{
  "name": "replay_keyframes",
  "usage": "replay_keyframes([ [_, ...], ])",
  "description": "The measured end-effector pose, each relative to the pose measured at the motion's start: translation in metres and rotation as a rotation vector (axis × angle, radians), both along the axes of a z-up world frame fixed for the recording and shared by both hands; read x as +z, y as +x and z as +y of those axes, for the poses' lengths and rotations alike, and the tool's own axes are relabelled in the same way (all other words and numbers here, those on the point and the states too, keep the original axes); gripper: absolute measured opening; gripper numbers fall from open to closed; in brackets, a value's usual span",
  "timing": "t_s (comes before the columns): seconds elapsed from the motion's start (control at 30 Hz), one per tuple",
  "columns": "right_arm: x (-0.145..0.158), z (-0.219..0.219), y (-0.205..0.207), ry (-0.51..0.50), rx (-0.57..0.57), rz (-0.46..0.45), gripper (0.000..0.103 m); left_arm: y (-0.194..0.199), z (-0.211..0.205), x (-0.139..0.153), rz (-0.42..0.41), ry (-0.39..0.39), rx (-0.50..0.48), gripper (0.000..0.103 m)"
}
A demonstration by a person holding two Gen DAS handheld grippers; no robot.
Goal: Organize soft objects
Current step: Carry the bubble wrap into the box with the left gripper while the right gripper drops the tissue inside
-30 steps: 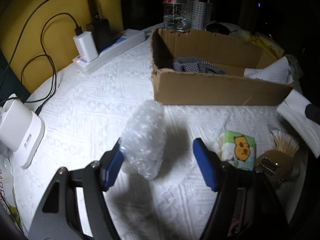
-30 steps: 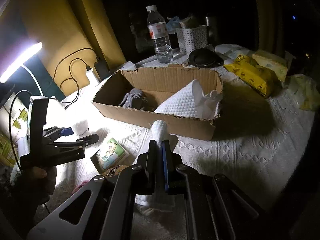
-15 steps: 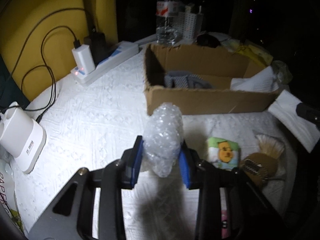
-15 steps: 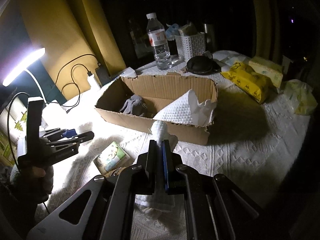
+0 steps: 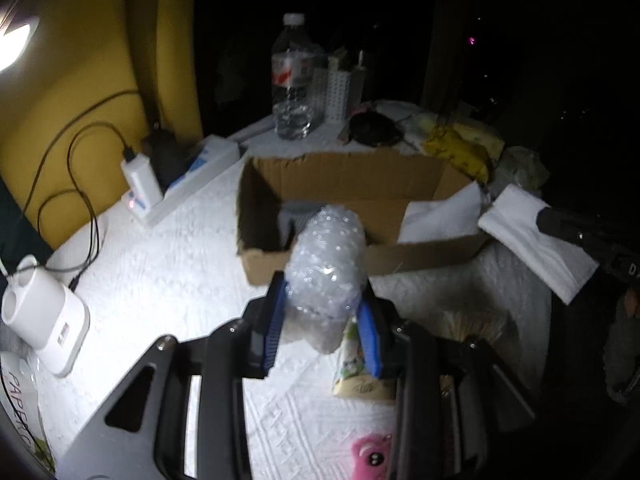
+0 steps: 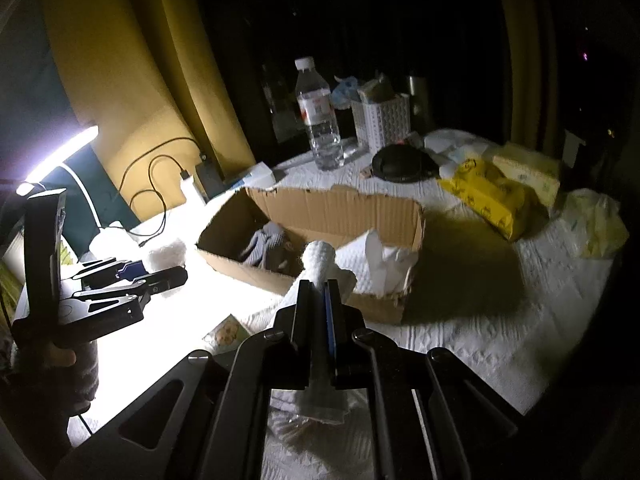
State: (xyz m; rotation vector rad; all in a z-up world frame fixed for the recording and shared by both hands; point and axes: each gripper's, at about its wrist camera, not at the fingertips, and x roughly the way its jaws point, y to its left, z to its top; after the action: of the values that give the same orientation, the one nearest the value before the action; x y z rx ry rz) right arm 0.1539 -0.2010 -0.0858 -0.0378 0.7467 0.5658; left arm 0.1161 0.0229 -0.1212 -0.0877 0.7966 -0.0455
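Note:
My left gripper point(image 5: 322, 324) is shut on a roll of bubble wrap point(image 5: 326, 272) and holds it above the white cloth, just in front of the open cardboard box point(image 5: 420, 258). My right gripper point(image 6: 318, 308) is shut on a folded white paper towel point(image 6: 320, 258), held near the box's front wall point(image 6: 248, 274). The box holds a grey cloth point(image 6: 266, 246) and white paper towel point(image 6: 380, 258). The left gripper point(image 6: 156, 274) and its bubble wrap point(image 6: 166, 254) show at the left of the right wrist view.
A tissue pack point(image 5: 352, 364), a brown fringed object point(image 5: 476, 324) and a pink toy point(image 5: 370, 454) lie on the cloth near me. A power strip point(image 5: 188, 184), water bottle point(image 6: 318, 120), white basket point(image 6: 382, 120), yellow packs point(image 6: 486, 192) and white device point(image 5: 44, 320) surround the box.
My left gripper closed on the bubble wrap and lifted it toward the box. My right gripper moved up and closer to the box with the paper towel.

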Motion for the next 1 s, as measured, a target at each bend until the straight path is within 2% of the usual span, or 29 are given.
replay_keyframes([
  [0.17, 0.007, 0.001, 0.011, 0.007, 0.007, -0.015, 0.007, 0.007, -0.006, 0.01, -0.018, 0.006, -0.008, 0.034],
  [0.5, 0.008, 0.007, 0.04, 0.016, 0.026, -0.015, 0.007, 0.034, -0.009, 0.011, -0.011, 0.024, -0.013, 0.035],
  [1.0, -0.032, 0.025, 0.093, -0.021, 0.013, 0.049, 0.007, 0.076, 0.007, -0.009, 0.021, 0.005, 0.019, 0.035],
])
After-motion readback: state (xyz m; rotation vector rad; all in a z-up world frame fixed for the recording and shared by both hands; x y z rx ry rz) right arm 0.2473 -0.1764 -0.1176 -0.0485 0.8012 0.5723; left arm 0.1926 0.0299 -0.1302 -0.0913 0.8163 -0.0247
